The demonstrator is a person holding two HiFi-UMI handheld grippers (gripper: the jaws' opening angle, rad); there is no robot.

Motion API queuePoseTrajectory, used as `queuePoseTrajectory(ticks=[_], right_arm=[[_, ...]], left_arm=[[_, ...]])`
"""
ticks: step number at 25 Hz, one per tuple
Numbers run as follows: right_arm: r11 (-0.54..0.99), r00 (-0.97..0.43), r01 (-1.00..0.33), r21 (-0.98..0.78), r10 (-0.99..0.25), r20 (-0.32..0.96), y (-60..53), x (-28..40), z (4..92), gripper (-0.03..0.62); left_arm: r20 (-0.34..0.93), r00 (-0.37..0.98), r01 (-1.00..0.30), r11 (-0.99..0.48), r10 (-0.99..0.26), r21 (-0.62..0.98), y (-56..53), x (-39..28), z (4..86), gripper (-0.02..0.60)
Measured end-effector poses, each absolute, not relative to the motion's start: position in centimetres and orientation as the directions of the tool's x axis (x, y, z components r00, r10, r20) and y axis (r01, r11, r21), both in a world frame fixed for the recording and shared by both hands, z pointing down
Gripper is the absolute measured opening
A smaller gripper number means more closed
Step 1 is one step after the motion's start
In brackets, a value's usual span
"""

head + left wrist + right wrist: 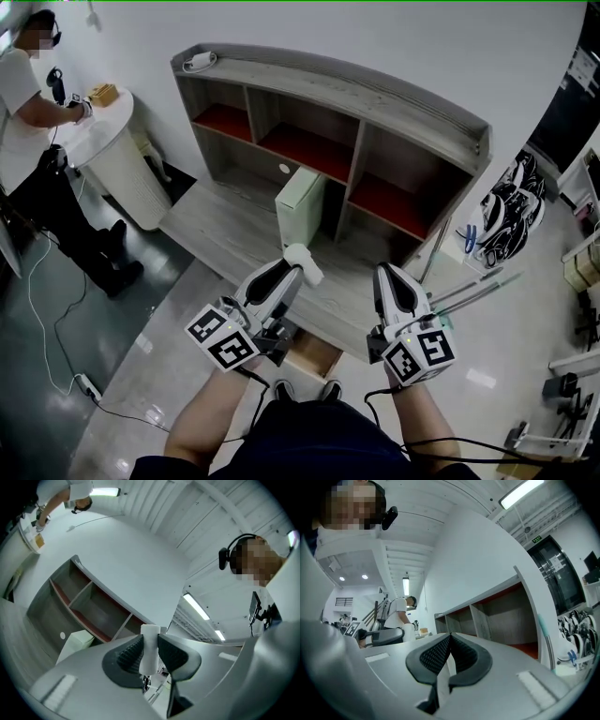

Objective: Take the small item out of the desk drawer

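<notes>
Left claw: pads closed on the small white cylinder, which sticks out past the tips and hangs in the air over the bench. Open drawer lies below, at the bench's near edge. Right claw: jaws together, nothing between them, beside the left.

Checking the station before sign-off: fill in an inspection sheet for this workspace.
Surface: grey desk under a shelf hutch.
Job's things: drawer open below desk edge; small white item out, held.
Clutter: pale box upright on desk; white object on hutch top.
Grippers: left tool shut on small white item; right tool shut, empty.
Cables: tool leads by knees; power strip on floor.
Surroundings: second person at round table; shoes right.
</notes>
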State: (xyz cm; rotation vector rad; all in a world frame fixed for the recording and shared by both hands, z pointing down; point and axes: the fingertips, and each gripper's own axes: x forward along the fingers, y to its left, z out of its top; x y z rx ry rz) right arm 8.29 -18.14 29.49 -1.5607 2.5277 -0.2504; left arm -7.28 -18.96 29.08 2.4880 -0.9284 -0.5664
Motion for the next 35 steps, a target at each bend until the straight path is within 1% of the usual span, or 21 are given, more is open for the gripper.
queuePoseTrajectory(ticks=[8,16,35], right_arm=[[0.432,-0.423,-0.884,-0.181,-0.902,-0.087,-17.5,9.8,27.8,0.006],[0.411,-0.403,-0.897,-0.161,-0.912,-0.081,-17.6,10.7,27.9,0.006],[0.412,-0.407,-0.899,-0.148,-0.911,-0.065,-17.9,10.2,28.5,0.006]], left_arm=[[-0.233,0.609,-0.58,-0.626,-0.758,0.522,-20.1,-10.4,28.3,0.1],[-0.2,0.559,-0.644,-0.573,-0.805,0.507,-20.2,-12.0,29.1,0.1],[-0.18,0.552,-0.661,-0.559,-0.814,0.5,-20.0,-12.9,30.1,0.1]])
